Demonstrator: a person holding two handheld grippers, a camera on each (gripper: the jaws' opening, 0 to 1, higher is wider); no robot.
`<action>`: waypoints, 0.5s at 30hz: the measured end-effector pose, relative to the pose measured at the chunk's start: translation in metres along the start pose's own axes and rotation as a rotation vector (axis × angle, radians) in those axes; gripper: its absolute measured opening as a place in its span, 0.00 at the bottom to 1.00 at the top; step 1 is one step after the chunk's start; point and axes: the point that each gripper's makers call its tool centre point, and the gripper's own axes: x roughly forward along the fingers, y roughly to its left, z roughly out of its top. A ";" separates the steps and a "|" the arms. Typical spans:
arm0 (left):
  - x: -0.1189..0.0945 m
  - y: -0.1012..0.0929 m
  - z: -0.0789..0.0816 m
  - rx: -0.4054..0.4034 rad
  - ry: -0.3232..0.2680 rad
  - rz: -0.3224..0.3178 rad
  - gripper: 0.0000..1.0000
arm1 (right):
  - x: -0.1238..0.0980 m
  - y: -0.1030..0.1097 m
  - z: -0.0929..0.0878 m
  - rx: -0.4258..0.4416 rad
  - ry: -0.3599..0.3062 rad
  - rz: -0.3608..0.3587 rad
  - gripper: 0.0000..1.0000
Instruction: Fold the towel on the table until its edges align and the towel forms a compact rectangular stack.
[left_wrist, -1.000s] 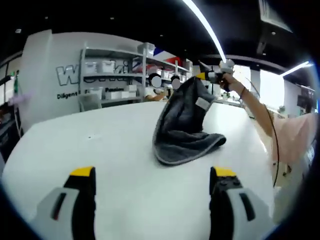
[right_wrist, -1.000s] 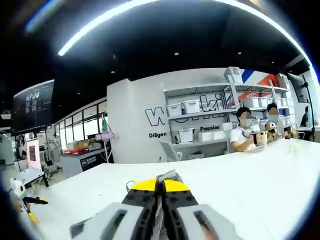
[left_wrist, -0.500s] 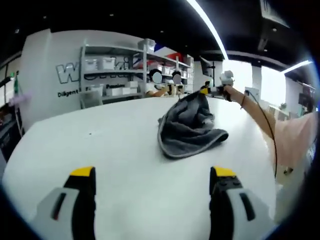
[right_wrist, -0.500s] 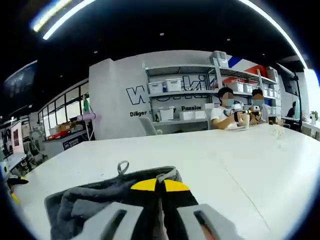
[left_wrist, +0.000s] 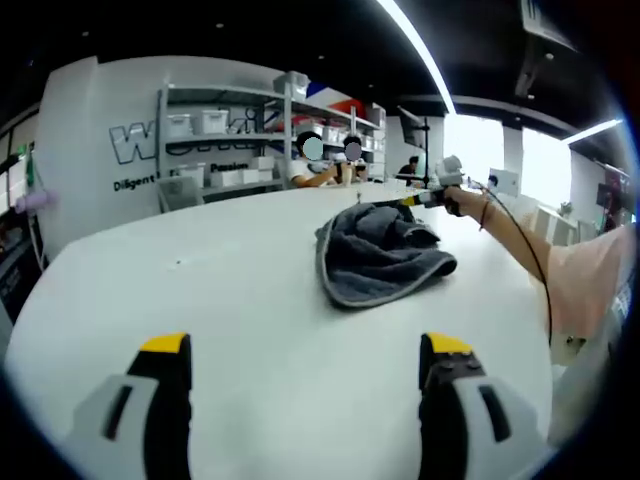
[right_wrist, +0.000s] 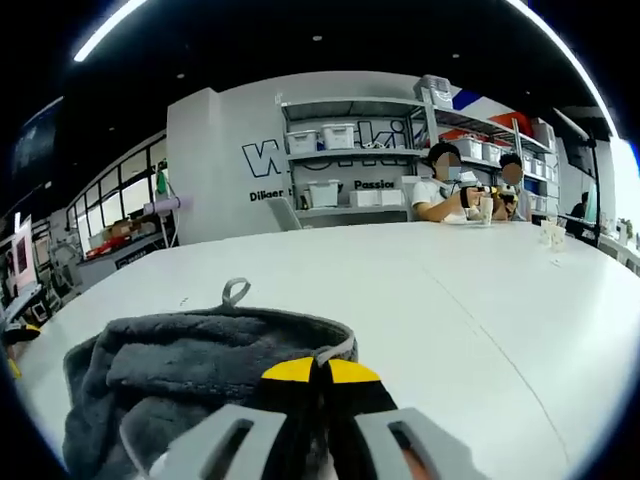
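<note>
Lying crumpled mid-table: grey towel (left_wrist: 380, 255) on white table (left_wrist: 200, 290). Left gripper view: left gripper (left_wrist: 305, 400) jaws wide, empty, well short of towel. Right gripper view: right gripper (right_wrist: 321, 375) jaws closed, pinching towel (right_wrist: 190, 375) edge; hanging loop (right_wrist: 235, 292) at far edge.

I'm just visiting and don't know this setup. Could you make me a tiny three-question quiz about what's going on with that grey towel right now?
1. True or false: the towel lies in a neat, flat rectangle on the white table.
2. Which gripper grips the towel? A) the left gripper B) the right gripper C) both
3. Fill in: the left gripper's jaws are ___ and hold nothing.

Key
1. False: it is a rumpled heap, not yet folded.
2. B: the right gripper's jaws are closed on the towel's edge, seen also from the left gripper view at the towel's far side.
3. Open, set wide apart above bare table.
</note>
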 end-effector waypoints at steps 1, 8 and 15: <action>0.000 0.000 0.000 0.001 0.000 0.001 0.99 | 0.000 0.000 -0.003 -0.007 0.007 -0.005 0.03; 0.001 0.002 -0.002 0.006 0.008 0.005 0.99 | 0.004 -0.009 -0.022 -0.058 0.043 -0.049 0.12; 0.003 0.001 -0.005 0.003 0.018 0.005 0.99 | -0.009 -0.012 -0.020 -0.063 0.004 -0.098 0.41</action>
